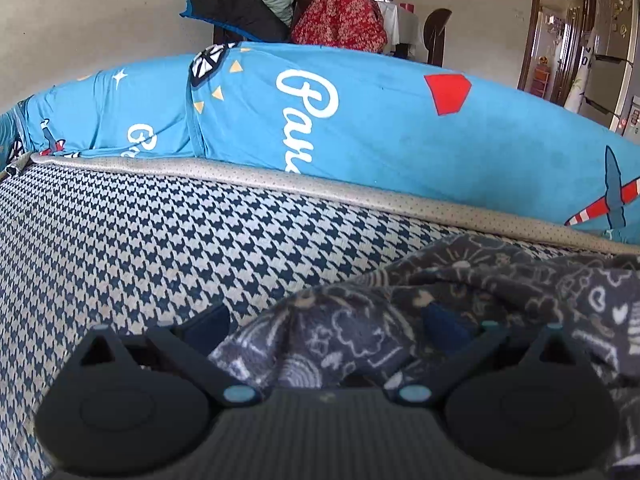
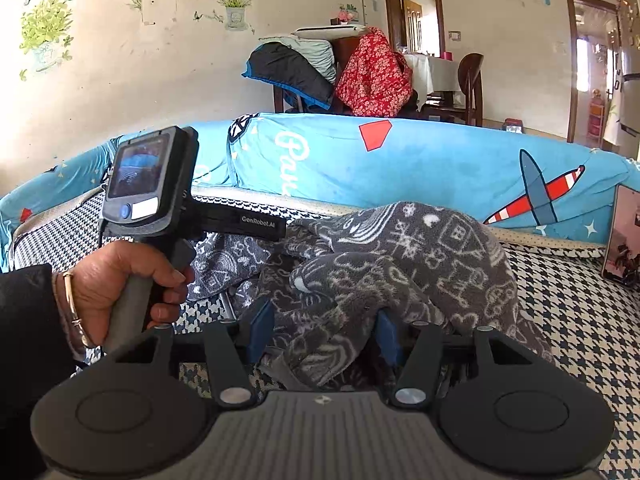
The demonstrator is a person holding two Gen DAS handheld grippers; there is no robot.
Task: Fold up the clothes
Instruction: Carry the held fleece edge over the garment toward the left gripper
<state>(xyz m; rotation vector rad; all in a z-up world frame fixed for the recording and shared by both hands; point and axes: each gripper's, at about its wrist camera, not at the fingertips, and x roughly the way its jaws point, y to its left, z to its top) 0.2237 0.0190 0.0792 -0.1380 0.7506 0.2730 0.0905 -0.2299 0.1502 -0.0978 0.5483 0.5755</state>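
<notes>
My right gripper hangs low over the houndstooth mattress, its blue pads standing about half apart with a rumpled fold of the grey patterned fleece garment lying between them; the pads are not pinching the cloth. My left gripper has its pads set wide too, and a bunched corner of the same garment sits in the gap. The right-hand pad is half buried in the cloth, so I cannot tell whether it presses on it. In the right wrist view, my left hand grips that tool's handle just left of the heap.

The garment is dark grey fleece printed all over with white doodle outlines, crumpled into a loose mound on the mattress, just in front of the blue printed bolster.
</notes>
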